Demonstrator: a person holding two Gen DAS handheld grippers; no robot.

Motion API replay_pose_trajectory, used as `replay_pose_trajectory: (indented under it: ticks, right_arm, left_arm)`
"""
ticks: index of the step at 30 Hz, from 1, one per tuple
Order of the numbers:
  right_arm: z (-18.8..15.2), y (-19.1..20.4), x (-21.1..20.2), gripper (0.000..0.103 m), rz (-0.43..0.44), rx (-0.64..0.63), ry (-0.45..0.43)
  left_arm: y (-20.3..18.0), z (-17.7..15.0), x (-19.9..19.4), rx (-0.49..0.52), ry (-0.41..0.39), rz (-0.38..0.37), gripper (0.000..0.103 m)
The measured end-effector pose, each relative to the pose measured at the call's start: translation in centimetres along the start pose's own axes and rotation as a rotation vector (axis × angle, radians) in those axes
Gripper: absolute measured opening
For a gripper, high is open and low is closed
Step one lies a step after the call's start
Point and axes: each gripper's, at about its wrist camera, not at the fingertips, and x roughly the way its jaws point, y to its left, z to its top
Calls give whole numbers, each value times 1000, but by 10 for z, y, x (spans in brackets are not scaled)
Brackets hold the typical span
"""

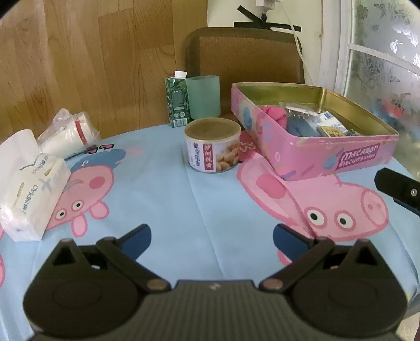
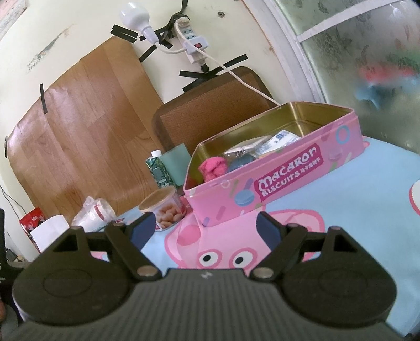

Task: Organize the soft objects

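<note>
Much of what fills the pink biscuit tin (image 1: 341,157) is hard to read: a bright pink soft bundle (image 1: 274,111) and a blue soft lump (image 1: 298,128) show above its wall, but the packets and crinkled wrappers behind them overlap, and the near wall hides whatever lies lower. The window beside the tin is frosted, so only blurred red and blue shapes come through. At the left wrist view's right edge a black piece of the other tool (image 1: 399,190) is cut off by the frame. The left claw (image 1: 211,238) stands released, its blue pads wide apart with only bare cartoon-printed tablecloth between them; the tin sits beyond it and to the right, well apart from its tips. The right claw (image 2: 207,230) is likewise released and grasps nothing; the tin's near corner (image 2: 204,207) lies just ahead of the gap between its pads, not touching either, with the pink bundle (image 2: 214,168) farther in. Only the left wrist view shows the tissue pack (image 1: 34,194) on the table's left edge, with a bagged stack of white cups (image 1: 68,133) behind it. Only the right wrist view shows the wall above: a taped power strip (image 2: 193,43), a white bulb (image 2: 135,17) and a cord running down behind the brown chair back (image 2: 210,110). Both views show the round snack can (image 1: 212,144), the green carton (image 1: 177,101) and the pale green cup (image 1: 203,97) left of the tin.
</note>
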Motion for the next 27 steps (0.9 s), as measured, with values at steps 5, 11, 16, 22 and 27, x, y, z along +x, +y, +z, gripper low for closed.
replay_pose_trajectory:
  ticks: [5, 11, 16, 22, 27]
  right_arm:
    - [-1, -1, 3, 86, 3, 1, 13]
    - [-1, -3, 4, 86, 4, 4, 18]
    - [-1, -6, 5, 86, 6, 8, 23]
    - [-1, -7, 6, 86, 7, 11, 24]
    - [-1, -10, 5, 86, 9, 15, 26]
  left_arm:
    - [0, -1, 4, 1, 15, -6, 103]
    - [-1, -3, 6, 8, 28, -11, 103]
    - [-1, -4, 9, 8, 44, -18, 103]
    - [-3, -5, 10, 12, 52, -20, 103]
    - [-3, -6, 11, 16, 57, -24, 103]
